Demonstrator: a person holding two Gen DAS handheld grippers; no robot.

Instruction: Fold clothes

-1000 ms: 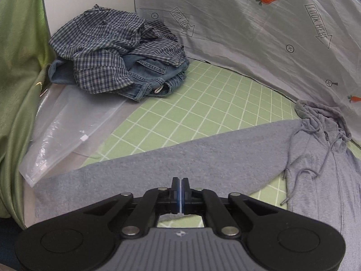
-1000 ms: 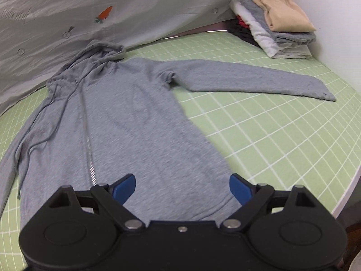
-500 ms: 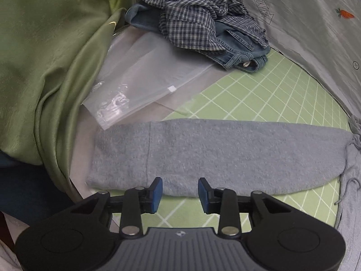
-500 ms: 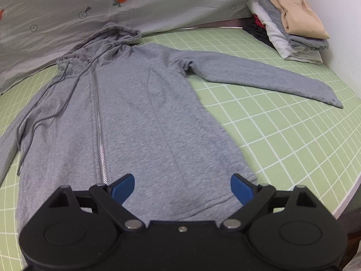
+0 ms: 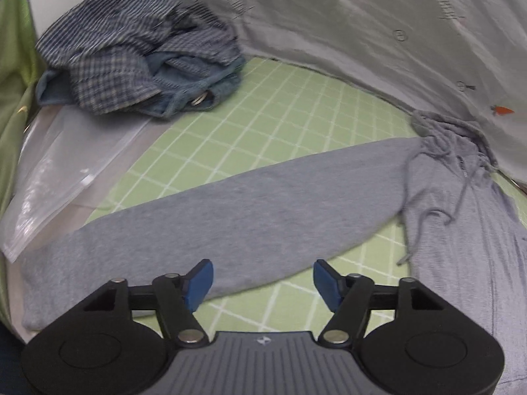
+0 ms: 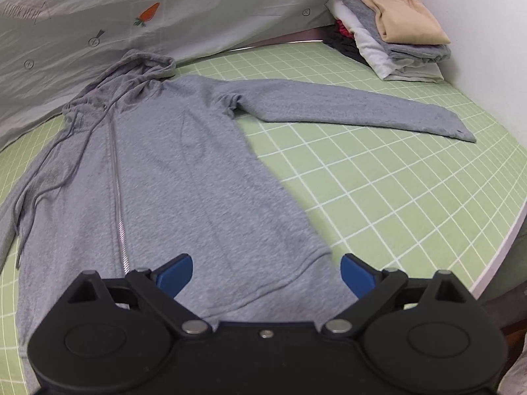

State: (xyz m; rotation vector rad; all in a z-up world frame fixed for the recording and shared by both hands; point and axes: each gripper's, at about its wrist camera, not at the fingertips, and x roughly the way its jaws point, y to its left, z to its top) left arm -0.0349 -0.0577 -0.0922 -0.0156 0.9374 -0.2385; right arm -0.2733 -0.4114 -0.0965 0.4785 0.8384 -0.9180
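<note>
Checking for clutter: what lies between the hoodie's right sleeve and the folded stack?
Only bare green grid mat separates the sleeve from the folded stack, seen in the right wrist view.

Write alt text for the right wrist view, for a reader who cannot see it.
A grey zip hoodie lies flat, front up, on a green grid mat, one sleeve stretched toward a stack of folded clothes in the far corner. The right gripper is open over the hem, holding nothing.

Hoodie [image 6: 184, 177] flat on the mat [image 6: 395, 197], folded stack [image 6: 392, 33] far right, crumpled pile [image 5: 131, 65] far left.
</note>
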